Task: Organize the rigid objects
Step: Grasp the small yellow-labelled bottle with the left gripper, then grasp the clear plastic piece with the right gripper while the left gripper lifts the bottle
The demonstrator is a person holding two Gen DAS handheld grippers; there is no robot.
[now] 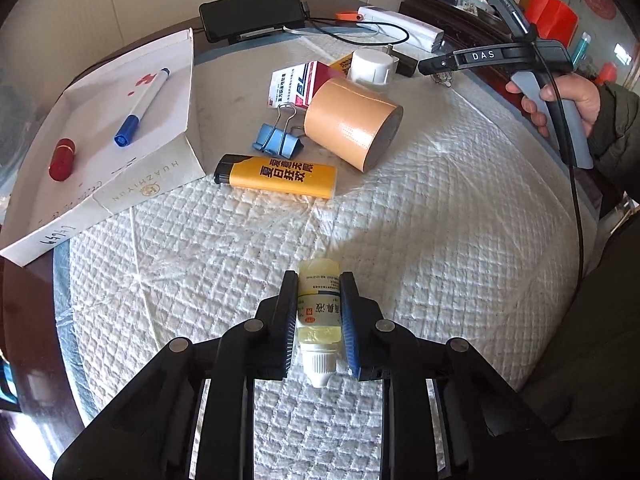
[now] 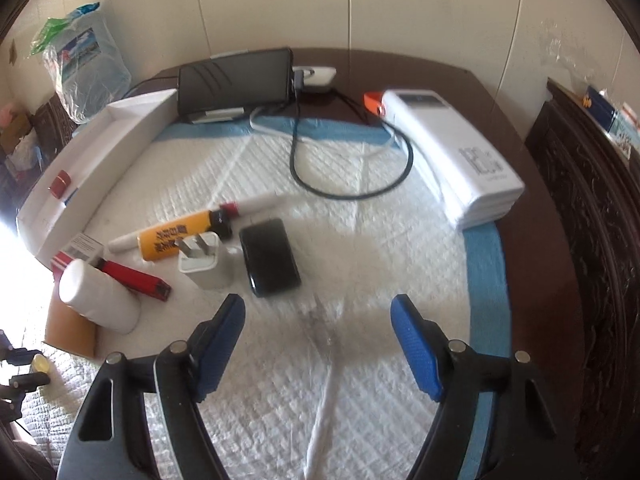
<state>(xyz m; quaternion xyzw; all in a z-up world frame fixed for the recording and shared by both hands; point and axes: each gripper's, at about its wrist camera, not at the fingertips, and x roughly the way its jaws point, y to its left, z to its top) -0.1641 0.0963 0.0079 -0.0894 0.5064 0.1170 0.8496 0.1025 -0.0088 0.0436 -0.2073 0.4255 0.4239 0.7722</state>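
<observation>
One small bottle (image 1: 319,312) sits clamped between the left gripper (image 1: 319,284) pads, low centre of the left wrist view. It has a clear plastic body with pale yellow liquid, a white ribbed cap and a white label with a blue band and Chinese print, too small to read. Its long axis runs up-down in frame, cap toward the camera, base toward the far table. It lies over the white quilted pad (image 1: 440,208); whether it touches the pad I cannot tell.

Above it lies a yellow lighter (image 1: 276,176) with large black Chinese characters, long axis left-right, black head at left. A blue clip (image 1: 278,140) sits just above the lighter, beside a tan tape roll (image 1: 352,120) lying on its side. Behind these are a red-white box (image 1: 298,86) lettered "BL" and a white jar (image 1: 370,66).

At upper left a white tray (image 1: 152,184) printed "HUAZHIYUN" holds a blue-capped marker (image 1: 142,108) and a red tube (image 1: 62,159). The marker slants with its cap lower left.

The right gripper (image 2: 318,308) stands apart with nothing between its pads, above bare pad in the lower centre of the right wrist view. In the left view its body reads "DAS", upper right, held by a hand (image 1: 568,100).

Mid-frame in the right view are a black phone (image 2: 270,256) and a white plug (image 2: 204,260).
</observation>
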